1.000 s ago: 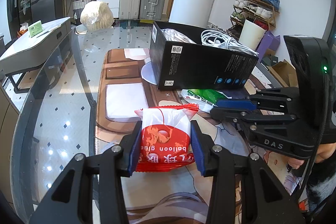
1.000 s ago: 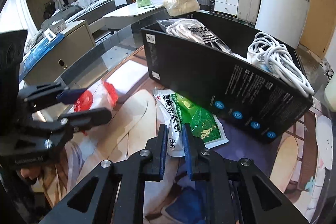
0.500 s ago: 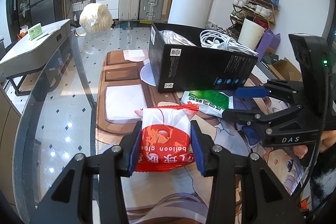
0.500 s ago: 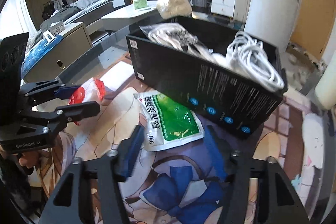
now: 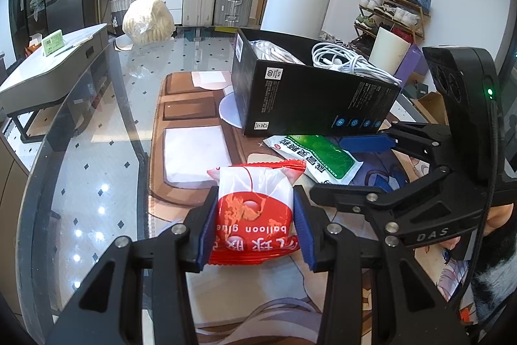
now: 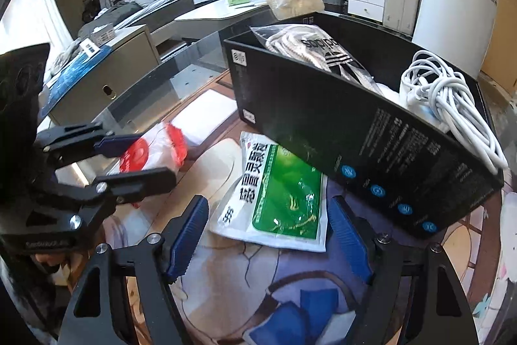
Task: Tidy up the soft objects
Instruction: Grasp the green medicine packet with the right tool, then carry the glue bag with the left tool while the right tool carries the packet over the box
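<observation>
Right now my left gripper [image 5: 255, 227] clamps the red and white balloon-glue packet [image 5: 255, 215] between its blue pads, the packet held near the camera over the printed mat [image 5: 194, 131]. My right gripper [image 6: 268, 235] stands wide apart, its two blue fingers on either side of the green and white sachet [image 6: 278, 199] without touching it. That sachet lies flat on the mat, its far end just at the foot of the black box [image 6: 355, 131]. Inside the box I see a clear bagged bundle [image 6: 310, 47] at the left end and a coil of white cable [image 6: 449, 92] at the right. From the left wrist view, the sachet [image 5: 318, 156] sits to the right of the held packet.
</observation>
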Demonstrator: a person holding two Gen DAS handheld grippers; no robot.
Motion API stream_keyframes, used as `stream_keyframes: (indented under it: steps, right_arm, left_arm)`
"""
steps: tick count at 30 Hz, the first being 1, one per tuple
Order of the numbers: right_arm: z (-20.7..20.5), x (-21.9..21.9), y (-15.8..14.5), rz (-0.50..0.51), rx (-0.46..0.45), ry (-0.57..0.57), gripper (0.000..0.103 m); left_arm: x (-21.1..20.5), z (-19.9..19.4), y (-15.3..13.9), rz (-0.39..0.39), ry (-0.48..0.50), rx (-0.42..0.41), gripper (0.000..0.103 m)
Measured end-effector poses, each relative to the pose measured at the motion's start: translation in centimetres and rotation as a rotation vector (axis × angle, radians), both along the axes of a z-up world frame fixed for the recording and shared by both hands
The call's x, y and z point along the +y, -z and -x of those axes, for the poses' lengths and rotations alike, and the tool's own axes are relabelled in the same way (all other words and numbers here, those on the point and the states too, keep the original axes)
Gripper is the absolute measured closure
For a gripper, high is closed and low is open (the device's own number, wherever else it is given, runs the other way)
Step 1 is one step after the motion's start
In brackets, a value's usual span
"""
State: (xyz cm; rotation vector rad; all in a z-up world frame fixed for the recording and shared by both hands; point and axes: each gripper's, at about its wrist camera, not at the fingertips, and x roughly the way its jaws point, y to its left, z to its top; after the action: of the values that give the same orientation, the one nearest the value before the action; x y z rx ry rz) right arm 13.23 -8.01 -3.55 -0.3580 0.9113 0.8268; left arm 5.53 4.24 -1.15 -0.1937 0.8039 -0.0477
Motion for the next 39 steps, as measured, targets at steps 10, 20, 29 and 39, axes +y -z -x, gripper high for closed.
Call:
stream_keyframes:
  steps: [10,20,29,39]
  right_arm:
    - [0.7,1.9,0.0,0.074,-0.074,0.075,0.052]
    - [2.4,-0.2,-0.4,0.032,-0.066,0.027,0.067]
    - [4.0,-2.1,-1.6,-0.017,-0.090,0.025,0.071]
    - [5.7,-4.4,-5.3,-0.103,-0.201,0.037,0.071]
  left_arm:
    - [0.4,0.1,-0.1,0.011,-0.008,-0.004,0.061]
    - [-0.1,0.7,-0.7,0.003,-0.008,-0.030,0.061]
    - [-0.9,1.1,-1.7,-0.016,0.004,-0.065,0.061]
    - [-1.2,1.3,-3.6,-0.019,-0.002,-0.121,0.061]
